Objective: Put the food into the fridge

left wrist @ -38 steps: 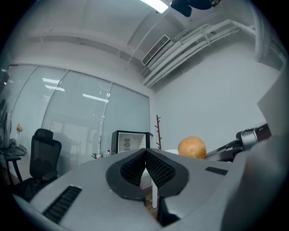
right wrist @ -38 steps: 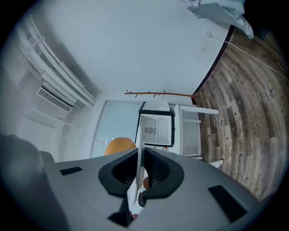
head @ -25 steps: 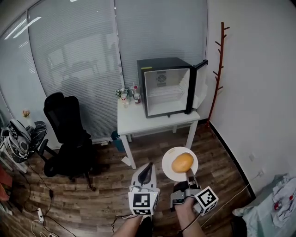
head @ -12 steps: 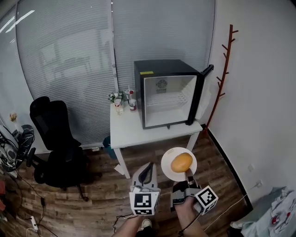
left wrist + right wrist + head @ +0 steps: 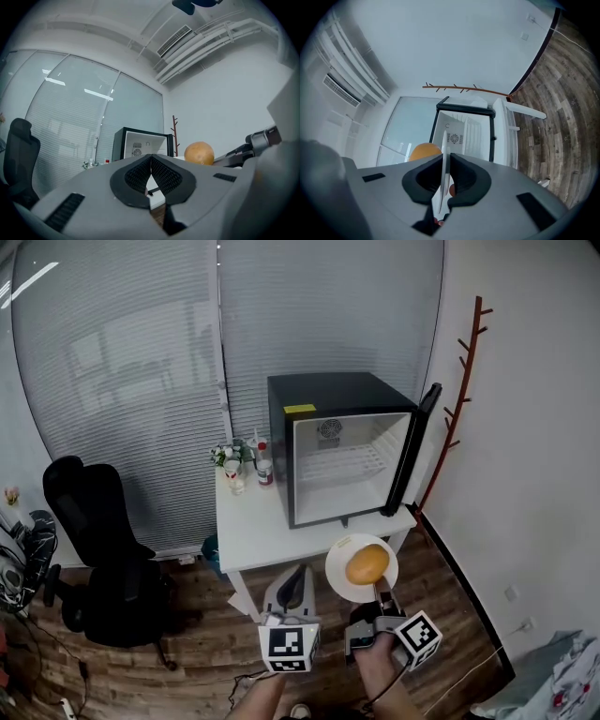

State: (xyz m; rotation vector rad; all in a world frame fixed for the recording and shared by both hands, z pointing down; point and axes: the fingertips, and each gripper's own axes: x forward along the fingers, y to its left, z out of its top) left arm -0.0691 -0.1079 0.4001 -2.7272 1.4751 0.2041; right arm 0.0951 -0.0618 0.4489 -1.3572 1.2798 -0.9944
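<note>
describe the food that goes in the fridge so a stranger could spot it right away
Find the black mini fridge standing open on the white table, then come toward the camera, in front of the table, to the white plate clamped by its rim in the right gripper. The food is the round orange-brown lump on it, the only thing on that plate.

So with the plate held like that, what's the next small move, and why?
Probably carry the plate forward and level toward the fridge: the right gripper is shut on its rim, the food sits on it, and the fridge stands open ahead.
</note>
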